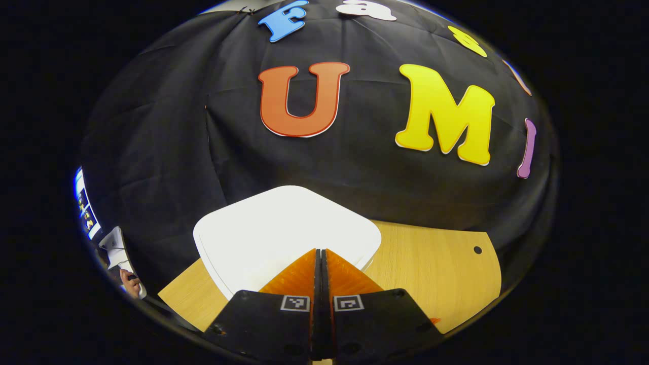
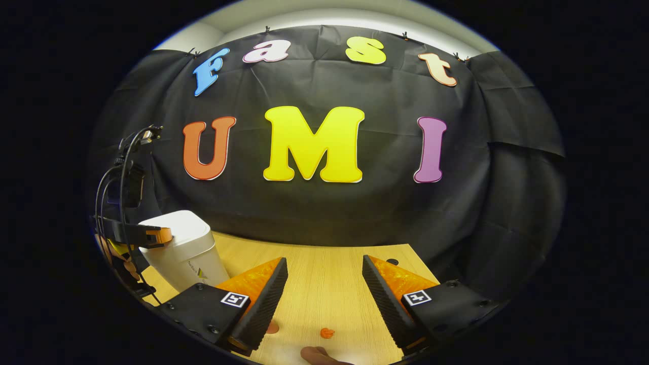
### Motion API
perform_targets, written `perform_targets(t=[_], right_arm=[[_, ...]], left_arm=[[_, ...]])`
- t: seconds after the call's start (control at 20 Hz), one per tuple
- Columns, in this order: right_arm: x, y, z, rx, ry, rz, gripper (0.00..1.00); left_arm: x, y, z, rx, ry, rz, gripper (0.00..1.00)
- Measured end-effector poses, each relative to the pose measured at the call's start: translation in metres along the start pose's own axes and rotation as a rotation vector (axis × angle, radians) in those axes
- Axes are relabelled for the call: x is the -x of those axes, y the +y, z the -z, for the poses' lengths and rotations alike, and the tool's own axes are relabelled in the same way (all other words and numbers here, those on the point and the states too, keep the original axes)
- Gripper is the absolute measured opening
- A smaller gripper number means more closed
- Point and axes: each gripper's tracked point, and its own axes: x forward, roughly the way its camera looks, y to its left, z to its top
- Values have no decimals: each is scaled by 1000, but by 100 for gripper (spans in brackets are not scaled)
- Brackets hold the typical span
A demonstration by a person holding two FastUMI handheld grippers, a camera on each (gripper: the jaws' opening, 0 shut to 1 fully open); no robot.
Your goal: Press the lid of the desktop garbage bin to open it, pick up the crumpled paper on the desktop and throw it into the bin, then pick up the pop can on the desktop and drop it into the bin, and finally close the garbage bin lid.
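Left gripper view: my left gripper [image 1: 321,253] has its two fingers pressed flat together with nothing between them, the joined tips lying over the near edge of the bin lid [image 1: 274,228]. The lid is white, rounded-square and down flat on the bin; it sits at the centre of the view, running toward ten o'clock from my fingertips. The wooden table [image 1: 436,274] shows beyond it at four o'clock, with a small dark hole [image 1: 477,250] near its far corner.

Right gripper view: my right gripper [image 2: 324,268] stands wide open, the jaws well apart and holding nothing, above the bare table top [image 2: 324,289]. The garbage bin [image 2: 185,251], white with its lid down, stands at nine o'clock from my fingers, near the table's left edge. The other gripper [image 2: 152,235] reaches in at the bin's upper left, its tip at the lid's rim; whether it touches I cannot tell. A small orange scrap [image 2: 327,332] lies on the table at six o'clock, between my two fingers.
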Motion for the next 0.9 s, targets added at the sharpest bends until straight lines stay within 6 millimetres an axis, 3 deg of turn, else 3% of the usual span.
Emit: perform_targets(t=[0.2, 0.4, 0.65, 0.75, 0.9], right_arm=[[6, -10, -1, 10, -12, -4, 94], [12, -19, 9, 18, 0, -9, 94], [14, -30, 26, -14, 31, -12, 94], [14, -33, 38, -20, 57, -14, 94], [15, -33, 59, -14, 98, -23, 94]], left_arm=[[9, 4, -5, -62, -13, -27, 4], [35, -5, -21, -104, -98, -10, 4], [63, -32, -4, -99, -88, 65, 8], [73, -43, 5, -85, -89, 110, 13], [86, -54, 24, -87, -85, 148, 45]])
